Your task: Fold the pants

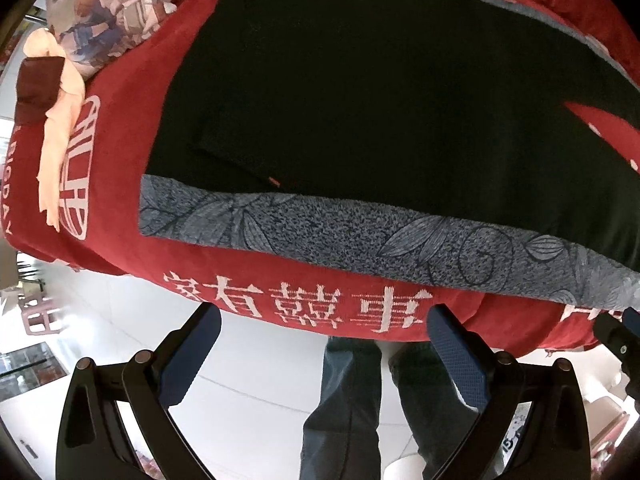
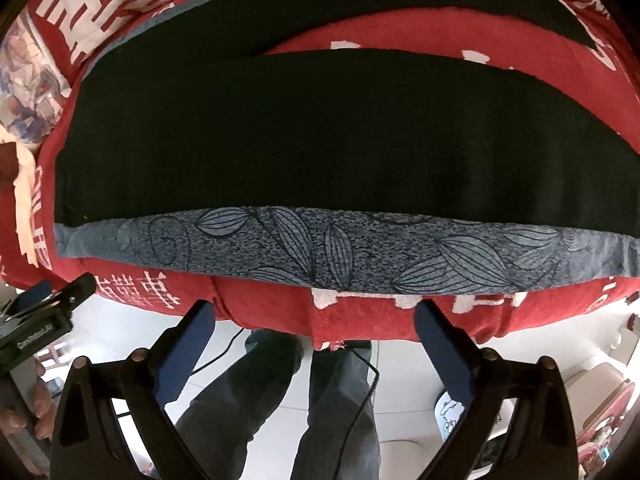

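The left hand-held gripper (image 1: 324, 320) stands wide open, its two blue-padded fingers (image 1: 192, 344) spread far apart and holding nothing. It hangs just off the near edge of the bench, over white floor tiles (image 1: 256, 368), and its fingertips reach about level with the hanging border of the red cloth (image 1: 120, 128) without clearly touching it. The right hand-held gripper (image 2: 316, 316) is equally wide open and empty, its blue pads (image 2: 444, 340) set on either side of the same red border, close to it but apart from the pants.

The pants (image 2: 280, 136) lie flat on the bench, spread over the red cloth with its white printed characters. They are black, with a grey-blue band (image 2: 320, 244) printed with leaf outlines running along the near edge. In the right wrist view a second black strip lies farther back, separated from the near one by a wedge of red cloth.

At the left end of the bench sit a patterned fabric bundle (image 1: 108, 16) and a pale peach cloth (image 1: 56, 128). Below the bench edge the person's legs (image 2: 280, 400) in dark trousers show, with a black cable (image 2: 364, 384) trailing across the tiles. The left gripper's body shows at the left edge of the right wrist view.
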Demonstrator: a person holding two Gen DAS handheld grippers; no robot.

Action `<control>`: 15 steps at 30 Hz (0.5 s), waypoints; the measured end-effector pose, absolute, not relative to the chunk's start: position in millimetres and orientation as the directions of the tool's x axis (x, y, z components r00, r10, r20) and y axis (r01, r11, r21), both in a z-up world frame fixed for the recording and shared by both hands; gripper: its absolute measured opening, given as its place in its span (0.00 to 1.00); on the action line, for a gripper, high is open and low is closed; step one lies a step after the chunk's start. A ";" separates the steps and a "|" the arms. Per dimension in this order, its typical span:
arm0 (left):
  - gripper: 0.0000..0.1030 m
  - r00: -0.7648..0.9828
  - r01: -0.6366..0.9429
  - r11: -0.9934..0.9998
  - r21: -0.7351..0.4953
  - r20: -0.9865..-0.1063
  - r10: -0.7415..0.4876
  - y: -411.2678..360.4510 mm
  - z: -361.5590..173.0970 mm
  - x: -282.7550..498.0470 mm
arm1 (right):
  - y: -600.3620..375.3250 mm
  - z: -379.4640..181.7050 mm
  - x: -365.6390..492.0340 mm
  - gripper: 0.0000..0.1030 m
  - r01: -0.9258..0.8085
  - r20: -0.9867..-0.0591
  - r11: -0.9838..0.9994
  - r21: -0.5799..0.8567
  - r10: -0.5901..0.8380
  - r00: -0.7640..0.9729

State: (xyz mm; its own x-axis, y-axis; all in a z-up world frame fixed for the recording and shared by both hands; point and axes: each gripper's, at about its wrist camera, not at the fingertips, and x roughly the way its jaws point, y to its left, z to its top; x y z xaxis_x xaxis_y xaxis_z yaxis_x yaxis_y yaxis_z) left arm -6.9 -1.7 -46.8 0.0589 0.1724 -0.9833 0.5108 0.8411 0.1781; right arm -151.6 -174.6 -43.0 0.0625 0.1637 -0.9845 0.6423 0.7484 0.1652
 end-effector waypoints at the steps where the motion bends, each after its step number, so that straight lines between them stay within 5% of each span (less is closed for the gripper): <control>1: 1.00 0.059 0.519 0.835 0.183 -0.982 0.179 -1.4 -50.2 -5.9 | -175.1 -44.9 -150.1 0.95 0.646 -0.983 0.743 0.173 0.171 0.067; 15: 1.00 0.073 0.613 0.772 0.170 -0.985 0.159 6.2 -57.3 24.1 | -139.8 -49.0 -124.3 0.95 0.669 -0.985 0.727 0.158 0.165 0.054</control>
State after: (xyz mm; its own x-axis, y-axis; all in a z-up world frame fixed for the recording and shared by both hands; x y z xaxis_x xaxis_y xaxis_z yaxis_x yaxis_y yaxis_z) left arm 24.1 6.2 -57.3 0.0725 0.1591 -0.9846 0.6127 0.7718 0.1698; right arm -124.3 -139.8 -49.0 0.0540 0.1647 -0.9849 0.6686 0.7266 0.1582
